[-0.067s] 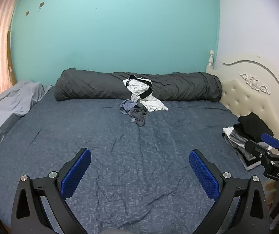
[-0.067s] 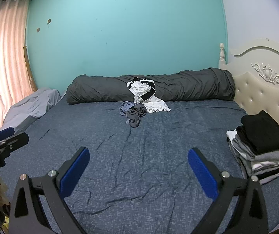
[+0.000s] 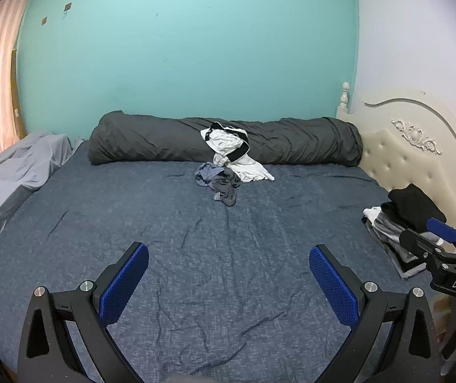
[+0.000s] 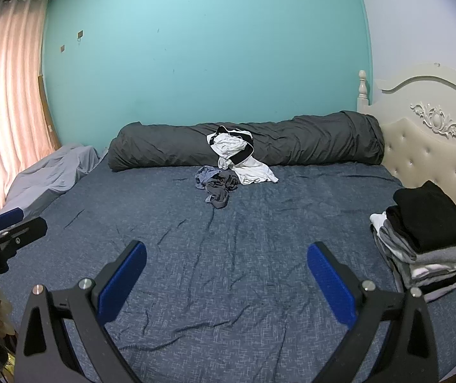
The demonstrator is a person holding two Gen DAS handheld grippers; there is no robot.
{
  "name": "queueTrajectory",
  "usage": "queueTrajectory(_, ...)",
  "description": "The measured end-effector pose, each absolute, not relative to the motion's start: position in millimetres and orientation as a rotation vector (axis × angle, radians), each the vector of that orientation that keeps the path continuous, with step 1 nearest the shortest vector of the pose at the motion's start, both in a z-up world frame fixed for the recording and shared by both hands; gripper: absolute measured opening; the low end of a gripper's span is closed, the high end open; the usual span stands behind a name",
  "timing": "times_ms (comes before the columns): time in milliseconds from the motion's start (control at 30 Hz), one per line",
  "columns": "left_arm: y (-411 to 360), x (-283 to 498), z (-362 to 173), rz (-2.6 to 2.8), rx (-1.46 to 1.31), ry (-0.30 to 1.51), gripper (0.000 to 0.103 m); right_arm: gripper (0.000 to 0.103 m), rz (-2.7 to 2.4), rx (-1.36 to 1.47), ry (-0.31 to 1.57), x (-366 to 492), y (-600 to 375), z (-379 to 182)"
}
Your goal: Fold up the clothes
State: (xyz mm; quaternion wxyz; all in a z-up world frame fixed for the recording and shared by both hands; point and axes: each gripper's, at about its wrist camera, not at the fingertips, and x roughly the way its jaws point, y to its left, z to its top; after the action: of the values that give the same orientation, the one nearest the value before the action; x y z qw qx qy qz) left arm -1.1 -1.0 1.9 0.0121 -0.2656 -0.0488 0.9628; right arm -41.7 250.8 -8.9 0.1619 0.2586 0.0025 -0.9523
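Over the near edge of the bed [image 3: 228,255]: left gripper [image 3: 228,279] jaws spread wide, nothing between the blue pads, just wrinkled dark blue sheet below. Right gripper [image 4: 227,276] same state, wide apart and empty, hovering over the sheet.

Unfolded clothes sit at the far side, mid-bed. White and black garment [image 4: 239,158] is draped partly up the rolled dark grey duvet [image 4: 307,140] and spills down onto the sheet. Touching it on the near-left: crumpled grey-blue pile [image 4: 216,185], looks like two or more small pieces, can't separate them at this range. Both well apart from the grippers.

Folded stack [image 4: 422,242] at the right edge of the bed, just beside the cream tufted headboard [image 4: 425,156]: black piece on top, grey, white and black layers under it. In the left wrist view the right gripper partly overlaps the stack.

Light grey sheet [image 4: 52,172] bunched at the far left edge, near the pink curtain [image 4: 1,95]. Teal wall [image 4: 196,48] behind.
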Motion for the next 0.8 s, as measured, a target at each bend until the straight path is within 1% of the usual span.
queueTrajectory(133, 1, -2, 5, 3.012, -0.839, -0.120, 0.102, 0.101, -2.720, 0.731, 0.007, -43, 250, -8)
queueTrajectory(800, 9, -3, 0, 3.026, -0.838, -0.130, 0.102, 0.101, -2.716, 0.737, 0.011, -45, 251, -12)
